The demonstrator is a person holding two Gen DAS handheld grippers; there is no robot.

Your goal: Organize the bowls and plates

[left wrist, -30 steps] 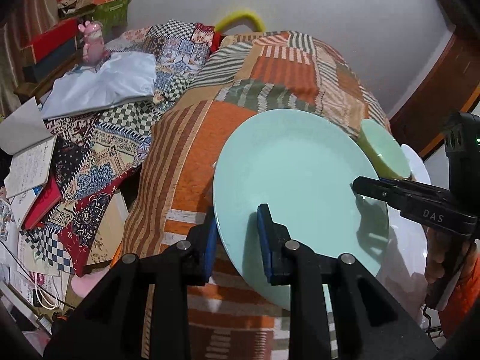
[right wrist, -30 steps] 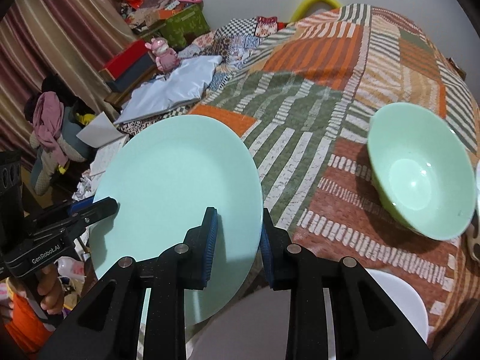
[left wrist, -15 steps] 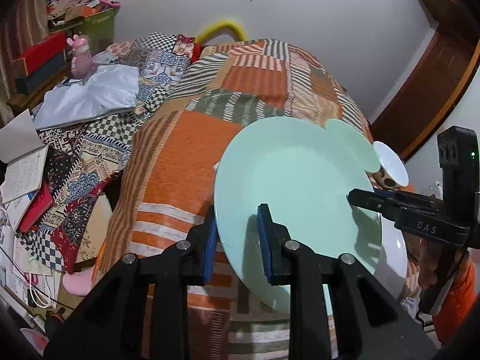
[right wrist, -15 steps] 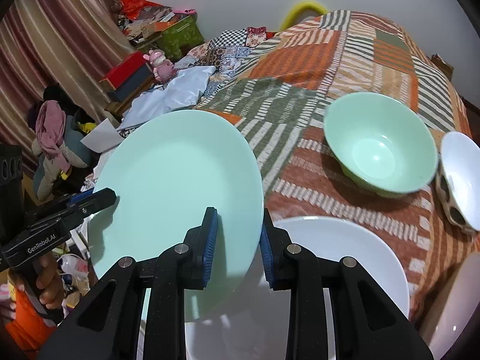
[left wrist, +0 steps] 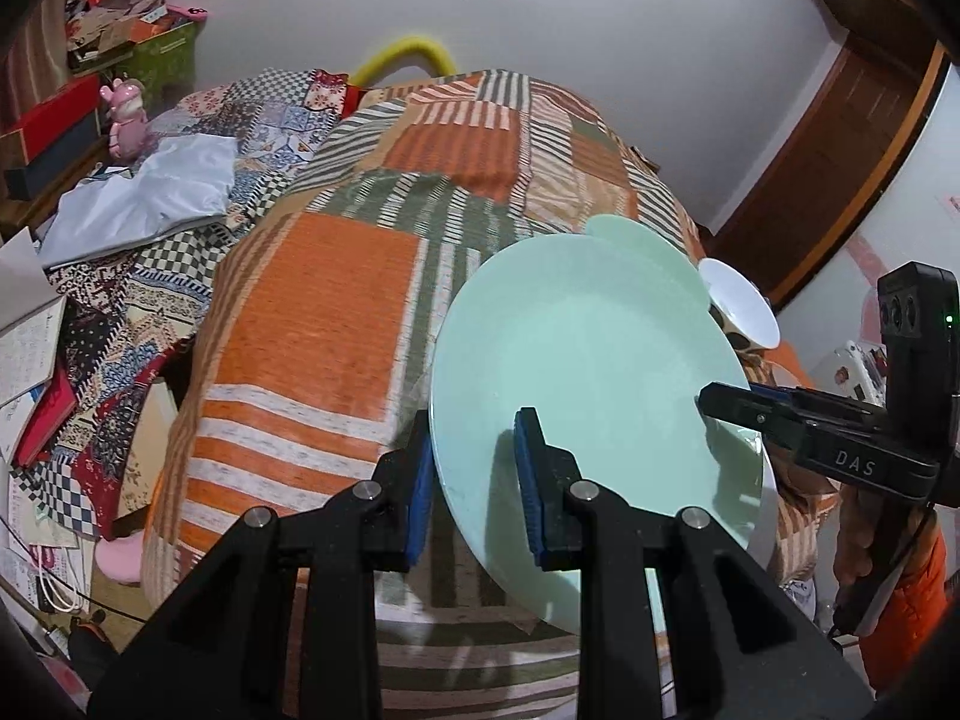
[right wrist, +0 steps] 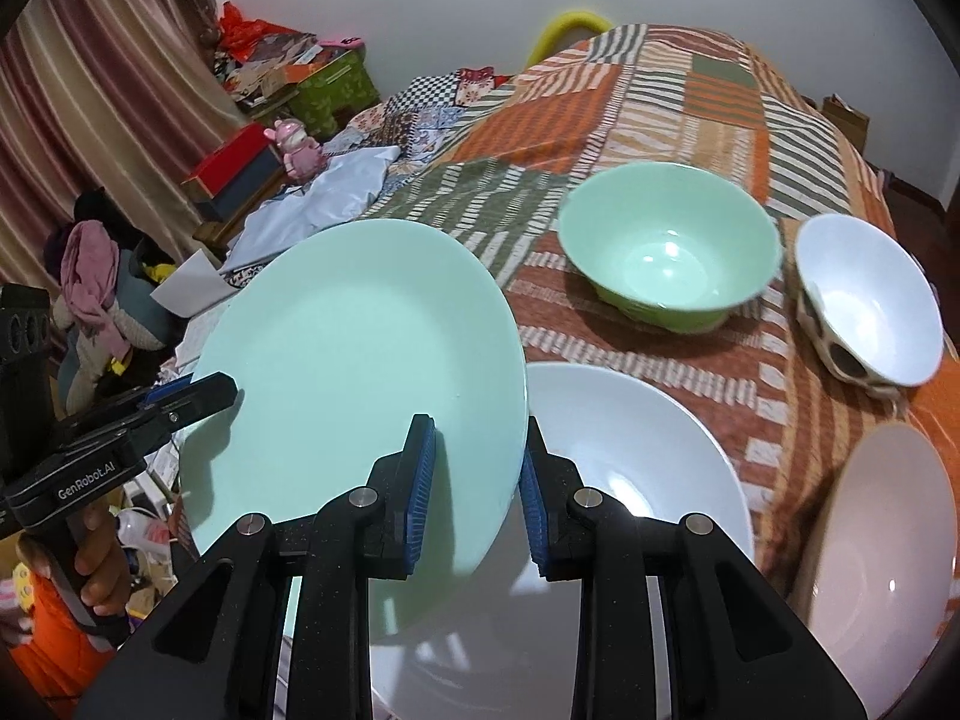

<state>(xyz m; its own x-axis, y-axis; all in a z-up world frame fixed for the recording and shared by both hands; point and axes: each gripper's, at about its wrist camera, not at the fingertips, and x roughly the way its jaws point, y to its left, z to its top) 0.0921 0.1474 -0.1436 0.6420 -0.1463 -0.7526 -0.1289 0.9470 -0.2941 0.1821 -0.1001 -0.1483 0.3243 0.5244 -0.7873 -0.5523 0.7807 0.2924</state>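
A mint green plate [left wrist: 588, 360] is held in the air between both grippers, one on each rim. My left gripper [left wrist: 474, 474] is shut on its near edge. My right gripper [right wrist: 474, 480] is shut on the opposite edge of the same plate [right wrist: 360, 348]. Under it on the patchwork quilt lies a large white plate [right wrist: 636, 450]. A green bowl [right wrist: 666, 246], a white bowl with dark spots [right wrist: 870, 300] and a pale pinkish plate [right wrist: 882, 546] stand to the right.
The quilt-covered bed [left wrist: 336, 324] falls away at its left edge to a cluttered floor with books and cloths [left wrist: 72, 324]. A wooden door [left wrist: 840, 150] is at the far right. Curtains and boxes [right wrist: 120, 90] stand on the left.
Both grippers have carried the green plate toward the right, so it now hangs partly over the white plate. The spotted bowl and the pinkish plate have come into the right wrist view.
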